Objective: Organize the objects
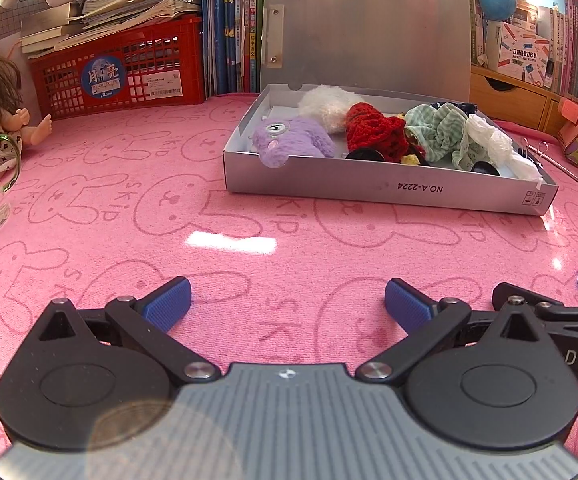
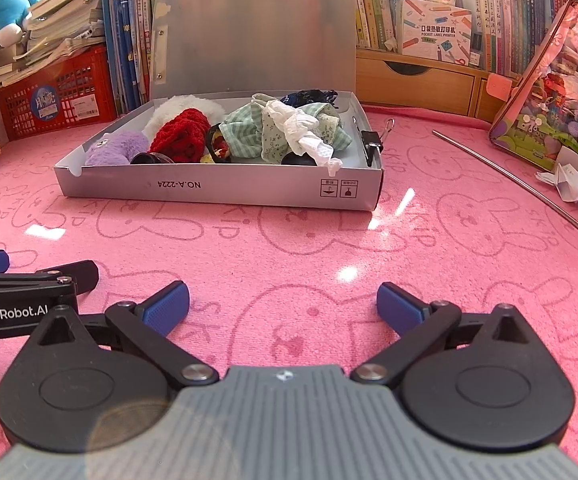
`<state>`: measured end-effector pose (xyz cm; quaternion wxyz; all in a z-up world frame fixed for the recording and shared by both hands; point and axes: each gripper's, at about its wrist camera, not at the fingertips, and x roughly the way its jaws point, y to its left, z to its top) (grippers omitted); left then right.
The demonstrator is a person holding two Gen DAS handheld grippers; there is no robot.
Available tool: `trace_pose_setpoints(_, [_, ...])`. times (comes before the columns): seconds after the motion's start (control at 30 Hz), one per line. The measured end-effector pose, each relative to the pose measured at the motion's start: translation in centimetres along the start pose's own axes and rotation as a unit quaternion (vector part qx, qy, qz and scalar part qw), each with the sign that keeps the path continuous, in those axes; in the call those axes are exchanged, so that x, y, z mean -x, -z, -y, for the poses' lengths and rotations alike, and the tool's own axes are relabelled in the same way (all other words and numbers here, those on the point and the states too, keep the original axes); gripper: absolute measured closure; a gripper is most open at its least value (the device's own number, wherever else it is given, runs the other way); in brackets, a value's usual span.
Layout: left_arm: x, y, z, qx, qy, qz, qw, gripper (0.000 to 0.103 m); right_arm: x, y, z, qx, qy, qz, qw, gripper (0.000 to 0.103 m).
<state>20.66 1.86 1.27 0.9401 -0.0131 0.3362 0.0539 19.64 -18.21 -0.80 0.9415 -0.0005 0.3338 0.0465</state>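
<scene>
Left wrist view: left gripper [image 1: 288, 304] jaws wide, empty, over pink mat [image 1: 249, 224]. Right gripper [image 2: 283, 304] likewise. Grey box [image 2: 217, 190] near mat's far edge, lid up, soft items inside. Packing looks finished; next probably lid closing.

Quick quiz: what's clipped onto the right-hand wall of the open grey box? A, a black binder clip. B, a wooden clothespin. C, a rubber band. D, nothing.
A: a black binder clip grips the grey box's right wall, handles pointing outward.

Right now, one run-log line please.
left tool: open, empty | right tool: open, empty | grey box: lid up, filled | purple plush: inside
</scene>
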Motion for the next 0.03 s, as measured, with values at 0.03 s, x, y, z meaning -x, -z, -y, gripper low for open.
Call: trace_pose_setpoints(0.03, [0.0, 0.0, 0.0, 0.0, 0.0, 0.0, 1.0, 0.0, 0.01, 0.0, 0.0, 0.0, 0.0, 0.0, 1.0, 0.0])
